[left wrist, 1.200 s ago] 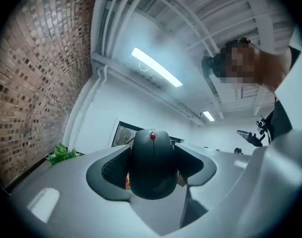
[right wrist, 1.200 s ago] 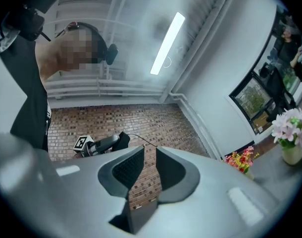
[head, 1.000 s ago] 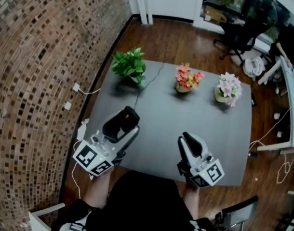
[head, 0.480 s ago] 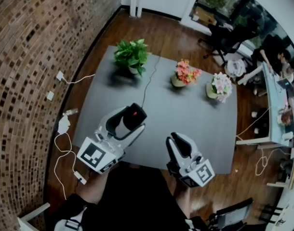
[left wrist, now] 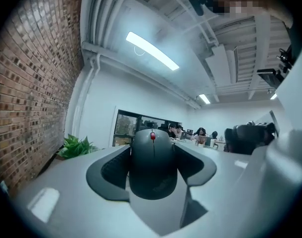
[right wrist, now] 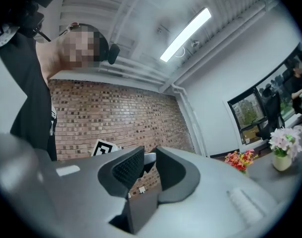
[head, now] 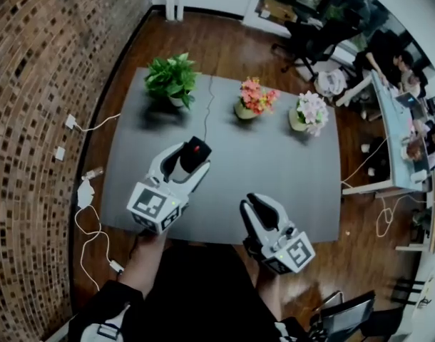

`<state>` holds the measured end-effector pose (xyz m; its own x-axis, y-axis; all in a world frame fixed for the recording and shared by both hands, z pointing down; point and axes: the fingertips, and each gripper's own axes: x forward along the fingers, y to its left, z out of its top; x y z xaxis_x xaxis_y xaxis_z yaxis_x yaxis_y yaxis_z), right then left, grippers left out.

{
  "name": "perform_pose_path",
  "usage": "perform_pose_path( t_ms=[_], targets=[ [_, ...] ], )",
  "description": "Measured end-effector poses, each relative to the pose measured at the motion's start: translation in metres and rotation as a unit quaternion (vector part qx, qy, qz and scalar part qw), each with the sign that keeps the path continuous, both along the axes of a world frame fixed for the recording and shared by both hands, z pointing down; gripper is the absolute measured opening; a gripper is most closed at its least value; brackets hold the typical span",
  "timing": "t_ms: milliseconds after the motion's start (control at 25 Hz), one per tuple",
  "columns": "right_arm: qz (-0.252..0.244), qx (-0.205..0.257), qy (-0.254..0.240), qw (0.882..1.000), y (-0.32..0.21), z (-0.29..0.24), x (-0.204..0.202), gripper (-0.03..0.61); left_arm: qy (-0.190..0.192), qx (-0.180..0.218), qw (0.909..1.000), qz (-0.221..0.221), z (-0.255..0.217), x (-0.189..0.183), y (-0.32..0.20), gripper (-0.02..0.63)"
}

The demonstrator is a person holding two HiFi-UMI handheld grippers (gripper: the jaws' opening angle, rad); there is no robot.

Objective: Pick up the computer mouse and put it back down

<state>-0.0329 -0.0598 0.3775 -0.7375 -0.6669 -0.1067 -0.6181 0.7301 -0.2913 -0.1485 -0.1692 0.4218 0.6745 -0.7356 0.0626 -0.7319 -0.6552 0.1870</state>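
Observation:
A black computer mouse [head: 197,150] with a red scroll wheel sits between the jaws of my left gripper [head: 192,157], above the left half of the grey table [head: 289,169]. In the left gripper view the mouse [left wrist: 152,165] fills the gap and both pads press its sides, so the left gripper [left wrist: 152,155] is shut on it. Whether the mouse touches the table is hidden. Its cable [head: 207,112] runs to the far edge. My right gripper [head: 259,209] hangs near the table's front edge. In its own view the right gripper [right wrist: 150,155] holds nothing, its jaws a narrow gap apart.
Three pots stand along the far edge: a green plant [head: 169,78], orange-pink flowers [head: 253,97] and pale pink flowers [head: 309,111]. A brick wall [head: 32,120] runs along the left, with white chargers and cords [head: 85,191] on the floor. Desks, chairs and people are at the right.
My left gripper has come down with the mouse still held between its jaws. The right gripper shifted a little sideways earlier and now holds still.

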Motion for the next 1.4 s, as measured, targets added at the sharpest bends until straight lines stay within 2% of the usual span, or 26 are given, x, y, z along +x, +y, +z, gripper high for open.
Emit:
perform_pose_path(
  t_ms=[240, 440, 680, 800, 880, 1120, 1400],
  targets=[
    [0.019, -0.007, -0.021, 1.000, -0.022, 0.007, 0.041, 0.049, -0.030, -0.026, 0.9988, -0.029, 0.022, 0.028, -0.048, 0.279],
    [0.037, -0.015, -0.030, 0.999, -0.041, 0.014, 0.083, 0.049, -0.056, -0.052, 0.9965, -0.034, 0.061, 0.054, -0.086, 0.279],
    [0.050, -0.026, -0.052, 0.997, -0.052, 0.029, 0.117, 0.049, -0.116, -0.095, 0.9851, -0.085, 0.106, 0.056, -0.127, 0.280],
    [0.051, -0.033, -0.055, 0.997, -0.056, 0.036, 0.127, 0.049, -0.131, -0.127, 0.9773, -0.107, 0.150, 0.053, -0.147, 0.279],
    [0.050, -0.038, -0.056, 0.996, -0.057, 0.040, 0.131, 0.049, -0.126, -0.162, 0.9713, -0.120, 0.185, 0.052, -0.156, 0.279],
    [0.032, -0.049, -0.044, 0.997, -0.058, 0.053, 0.127, 0.049, -0.143, -0.253, 0.9407, -0.174, 0.289, 0.036, -0.180, 0.280],
    [0.015, -0.070, -0.042, 0.997, -0.060, 0.059, 0.123, 0.049, -0.197, -0.274, 0.9201, -0.199, 0.336, 0.034, -0.192, 0.279]
  ],
)
